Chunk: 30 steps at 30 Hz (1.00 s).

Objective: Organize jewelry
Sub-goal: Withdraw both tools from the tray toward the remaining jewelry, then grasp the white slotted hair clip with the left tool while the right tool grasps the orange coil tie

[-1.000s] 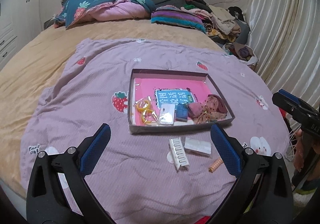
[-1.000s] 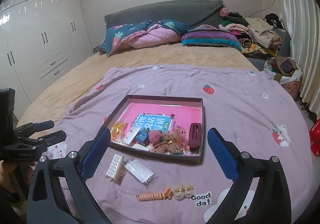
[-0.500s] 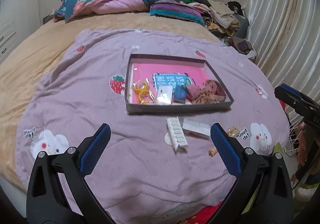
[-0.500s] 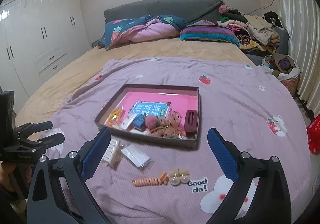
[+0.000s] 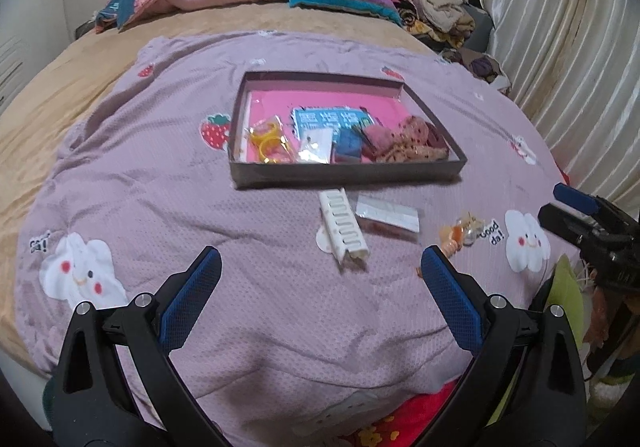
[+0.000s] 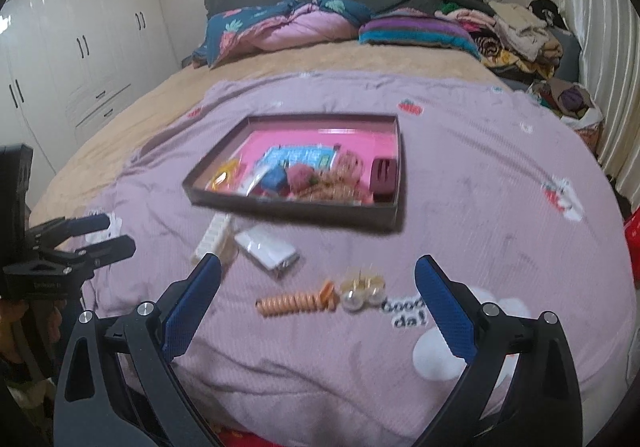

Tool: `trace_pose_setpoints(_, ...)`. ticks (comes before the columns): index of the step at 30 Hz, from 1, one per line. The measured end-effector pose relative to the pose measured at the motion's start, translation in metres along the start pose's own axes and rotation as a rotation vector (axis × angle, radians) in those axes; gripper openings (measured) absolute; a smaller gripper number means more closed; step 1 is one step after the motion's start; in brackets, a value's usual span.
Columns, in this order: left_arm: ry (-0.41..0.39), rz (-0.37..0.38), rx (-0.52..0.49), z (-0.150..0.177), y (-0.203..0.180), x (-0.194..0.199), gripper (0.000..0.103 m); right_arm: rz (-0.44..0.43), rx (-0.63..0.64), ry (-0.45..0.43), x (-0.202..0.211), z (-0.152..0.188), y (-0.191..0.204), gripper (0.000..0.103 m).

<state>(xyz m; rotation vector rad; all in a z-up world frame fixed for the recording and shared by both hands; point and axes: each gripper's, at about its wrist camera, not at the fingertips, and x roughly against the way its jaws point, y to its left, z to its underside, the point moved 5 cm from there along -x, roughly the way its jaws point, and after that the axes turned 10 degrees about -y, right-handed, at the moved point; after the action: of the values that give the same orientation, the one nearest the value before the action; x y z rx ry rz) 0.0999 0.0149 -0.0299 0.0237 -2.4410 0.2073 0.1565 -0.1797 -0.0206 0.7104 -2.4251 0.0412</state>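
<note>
Right tool point(image 6: 316, 285): jaws spread wide, gripping nothing, poised above the lilac quilt point(image 6: 480, 183) on the bed. Left tool point(image 5: 320, 279): likewise released and empty.

Orange spiral hair tie point(image 6: 294, 301) directly ahead of the right tool, between its blue pads point(image 6: 192, 307) in the right wrist view; long axis crosswise to the tool's line of approach, running left to right. Pearl earrings point(image 6: 362, 293) touching the tie's right end. Both well short of the shallow box point(image 6: 296, 207), near side.

Same hair tie point(image 5: 452, 243) far off to the right of the left tool, partly hidden behind its right finger. Right tool therefore judged the nearer (a straight descent, jaws needing a turn to close across the coil rather than along it).

White comb-like clip point(image 5: 344, 223) and clear packet point(image 5: 388, 213) just beside each other, between the box and the left tool. Remaining jewelry already inside the box, heaped along its near wall.

Compared with the views a second ago: box and loose pieces sit farther from the left tool, with more of the quilt's near edge showing; hair tie larger and more central for the right tool. Both tools' jaws unchanged, wide apart throughout.
</note>
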Motion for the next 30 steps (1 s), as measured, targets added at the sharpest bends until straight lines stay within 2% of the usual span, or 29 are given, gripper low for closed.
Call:
trace_pose_setpoints(14,0.083,0.008,-0.029,0.041,-0.009,-0.024,0.093,-0.009,0.048,0.062,-0.013,0.034,0.008,0.097)
trace_pose_setpoints(22,0.102,0.016,-0.011,0.041,-0.004,-0.038,0.093,-0.013,0.063,0.105,-0.026,0.052,0.006,0.097)
trace_pose_setpoints(30,0.13,0.055,-0.001,0.03,-0.007,-0.06,0.074,-0.02,0.11,0.142,-0.046,0.063,0.016,0.097)
